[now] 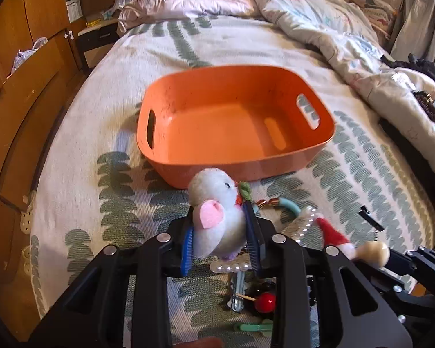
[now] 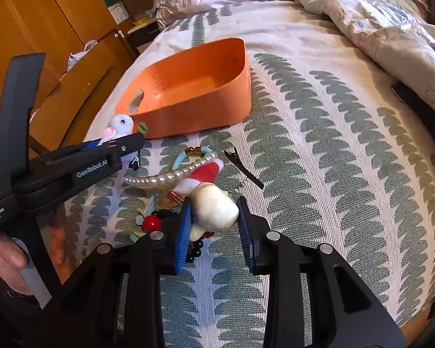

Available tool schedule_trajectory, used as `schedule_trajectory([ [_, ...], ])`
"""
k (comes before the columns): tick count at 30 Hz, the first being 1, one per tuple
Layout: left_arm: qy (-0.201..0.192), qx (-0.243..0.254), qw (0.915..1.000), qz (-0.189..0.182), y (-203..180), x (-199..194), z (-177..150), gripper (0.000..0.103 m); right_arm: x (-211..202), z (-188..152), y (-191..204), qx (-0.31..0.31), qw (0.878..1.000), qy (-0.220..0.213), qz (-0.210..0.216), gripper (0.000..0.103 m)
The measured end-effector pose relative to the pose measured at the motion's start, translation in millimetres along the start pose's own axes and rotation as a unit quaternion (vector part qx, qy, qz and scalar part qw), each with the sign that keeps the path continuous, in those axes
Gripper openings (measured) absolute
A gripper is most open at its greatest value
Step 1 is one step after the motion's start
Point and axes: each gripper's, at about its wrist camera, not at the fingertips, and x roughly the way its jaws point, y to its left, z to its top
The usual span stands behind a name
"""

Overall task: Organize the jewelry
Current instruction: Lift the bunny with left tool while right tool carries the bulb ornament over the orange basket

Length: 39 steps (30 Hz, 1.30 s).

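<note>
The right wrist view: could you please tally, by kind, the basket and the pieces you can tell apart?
Orange basket: 1
Plush toy, in left gripper: 1
Cream ball with red hat, in right gripper: 1
Pearl strand: 1
Black clip: 1
Red ball: 1
Teal ring: 1
Total: 7, tangled rest uncounted

Left tongs (image 1: 221, 239) clamp a white plush mouse (image 1: 214, 217) just before the orange basket (image 1: 234, 124).
</note>
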Motion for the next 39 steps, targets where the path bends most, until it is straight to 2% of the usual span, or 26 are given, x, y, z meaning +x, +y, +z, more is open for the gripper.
schedule_trajectory([
  [16, -0.041, 0.0, 0.9992, 0.0, 2.3, -34.7, 15.4, 0.031, -30.0, 16.2, 18.4, -0.018, 0.999, -0.044, 0.006, 0.03],
  [23, -0.061, 0.007, 0.9981, -0.004, 5.5, -46.6, 37.4, 0.031, -44.3, 31.3, 26.6, -0.028, 0.998, -0.062, 0.005, 0.03],
  [29, -0.074, 0.019, 0.9971, -0.004, 4.1, -46.0, 62.1, 0.031, -49.5, 53.0, 31.5, -0.048, 0.996, -0.071, 0.0, 0.03],
  [39, -0.086, 0.027, 0.9959, 0.008, 4.0, -31.8, 80.4, 0.031, -43.3, 91.1, 41.3, -0.079, 0.994, -0.078, -0.004, 0.03],
])
